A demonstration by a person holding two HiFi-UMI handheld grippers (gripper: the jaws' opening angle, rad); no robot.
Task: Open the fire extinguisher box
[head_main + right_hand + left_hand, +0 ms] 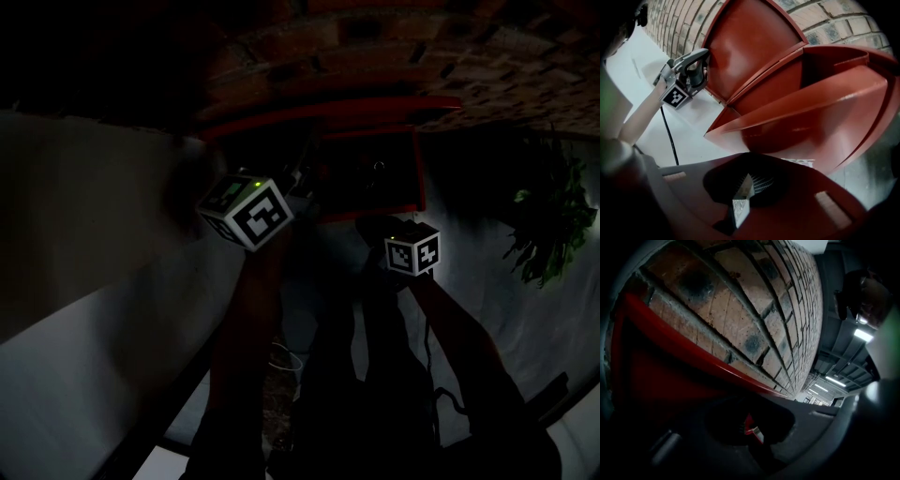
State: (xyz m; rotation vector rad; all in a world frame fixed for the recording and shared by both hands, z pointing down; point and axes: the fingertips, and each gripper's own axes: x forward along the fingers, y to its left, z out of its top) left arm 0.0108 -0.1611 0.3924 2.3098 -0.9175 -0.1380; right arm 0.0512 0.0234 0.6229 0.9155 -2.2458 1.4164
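Note:
The red fire extinguisher box [367, 178] stands against a brick wall, dim in the head view. In the right gripper view its body [811, 117] fills the frame, with one red door panel [750, 42] swung open at the upper left. My left gripper [704, 58] is at that door's outer edge; whether it touches the edge is unclear. In its own view the left gripper [752, 430] has its jaws together, with the red door edge [693, 352] close above. My right gripper [742, 201] is shut on nothing, just in front of the box. Both marker cubes show in the head view, left [246, 211] and right [412, 253].
The brick wall [754, 310] runs behind the box. A green plant [553, 225] stands to the right. A black cable [668, 136] hangs from the left gripper over a pale floor. The person's arms [239, 356] reach up from below.

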